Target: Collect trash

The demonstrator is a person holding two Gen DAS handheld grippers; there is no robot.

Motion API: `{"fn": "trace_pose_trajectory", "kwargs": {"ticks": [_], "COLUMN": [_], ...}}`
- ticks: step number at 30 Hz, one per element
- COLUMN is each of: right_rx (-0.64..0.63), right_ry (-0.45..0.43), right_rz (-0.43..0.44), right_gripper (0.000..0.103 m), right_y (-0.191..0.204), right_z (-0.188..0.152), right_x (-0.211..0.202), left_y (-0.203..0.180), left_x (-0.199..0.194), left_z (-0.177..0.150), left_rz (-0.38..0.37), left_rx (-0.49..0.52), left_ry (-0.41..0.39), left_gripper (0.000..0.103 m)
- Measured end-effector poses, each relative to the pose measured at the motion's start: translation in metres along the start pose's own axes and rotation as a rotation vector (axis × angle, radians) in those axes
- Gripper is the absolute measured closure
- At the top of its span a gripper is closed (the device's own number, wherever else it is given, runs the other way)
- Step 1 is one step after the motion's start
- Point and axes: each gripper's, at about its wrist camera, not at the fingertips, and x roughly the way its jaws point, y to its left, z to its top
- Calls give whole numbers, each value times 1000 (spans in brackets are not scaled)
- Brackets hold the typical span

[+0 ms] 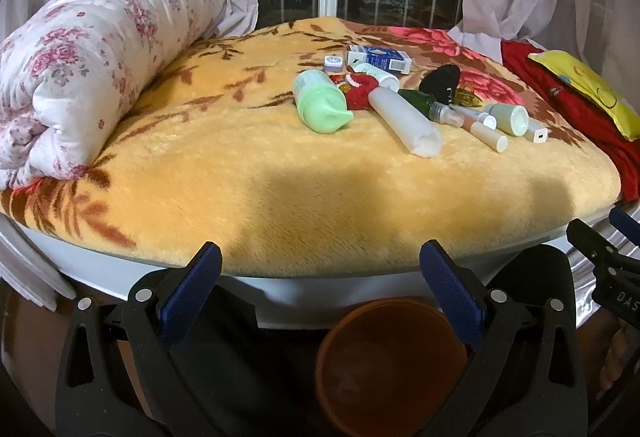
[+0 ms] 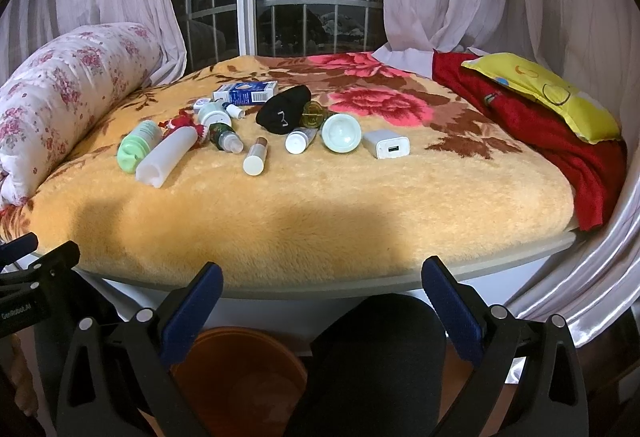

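Observation:
Several small items lie on a yellow floral blanket (image 1: 248, 173) on the bed. Among them are a green bottle (image 1: 322, 105) (image 2: 138, 147), a white tube (image 1: 404, 123) (image 2: 168, 157), a blue and white box (image 1: 378, 59) (image 2: 245, 93), a black cloth (image 2: 285, 111) and a white charger (image 2: 387, 144). An orange bin (image 1: 390, 365) (image 2: 240, 373) stands on the floor below the bed's front edge. My left gripper (image 1: 320, 265) and right gripper (image 2: 322, 277) are both open and empty, held near the bed's front edge, well short of the items.
A rolled floral quilt (image 1: 80, 65) lies at the bed's left. A red cloth (image 2: 540, 133) and yellow pillow (image 2: 548, 93) lie at the right. Curtains and a barred window (image 2: 288, 9) are behind. A dark rounded shape (image 2: 380, 365) sits beside the bin.

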Motion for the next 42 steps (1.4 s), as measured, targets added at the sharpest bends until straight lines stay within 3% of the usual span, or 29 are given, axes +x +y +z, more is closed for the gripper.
{"fn": "trace_pose_trajectory", "kwargs": {"ticks": [8,42], "right_rx": [6,9], "right_ry": [4,21], "right_rz": [11,38], "right_gripper": [5,5], "right_y": [1,4], "right_z": [-1,-1], "right_x": [2,6], "left_y": [-4,-1], "left_x": [-2,3], "left_z": [-4,-5], "left_rz": [25,-4], "left_rx": [16,-7], "left_ry": [-9,22], "left_gripper": [6,6]}}
